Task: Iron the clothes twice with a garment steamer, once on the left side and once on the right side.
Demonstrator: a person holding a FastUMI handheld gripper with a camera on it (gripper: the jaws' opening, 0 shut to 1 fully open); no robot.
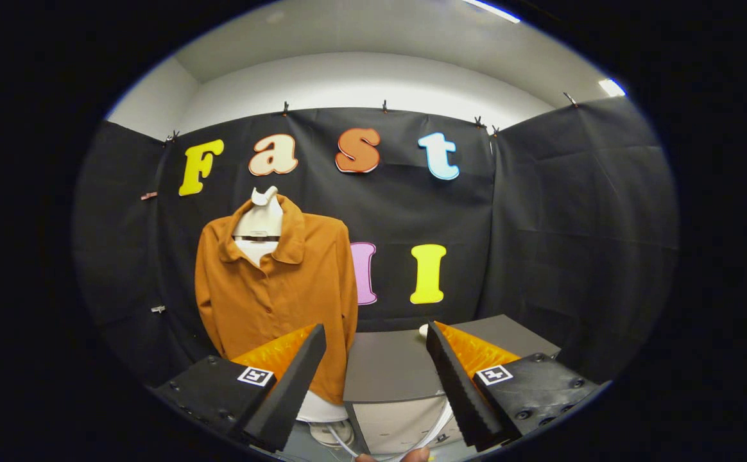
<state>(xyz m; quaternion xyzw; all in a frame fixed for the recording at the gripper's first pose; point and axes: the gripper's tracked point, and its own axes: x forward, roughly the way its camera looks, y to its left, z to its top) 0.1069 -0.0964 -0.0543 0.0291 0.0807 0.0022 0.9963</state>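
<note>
An orange-brown shirt (277, 289) hangs on a white mannequin torso (259, 224), beyond my left finger and in front of the black cloth wall. My gripper (377, 340) stands open, its two black fingers (290, 385) spread wide with nothing between them. A small white object (423, 330) peeks out at the far edge of the grey cabinet, just by my right fingertip; what it is I cannot tell. A thin white cord or hose (434, 430) curves down in front of the cabinet, below the fingers.
A grey cabinet (393, 366) with a flat top stands straight ahead between the fingers, to the right of the mannequin. The mannequin's white base (322, 410) rests on the floor. Black cloth walls close the booth on three sides.
</note>
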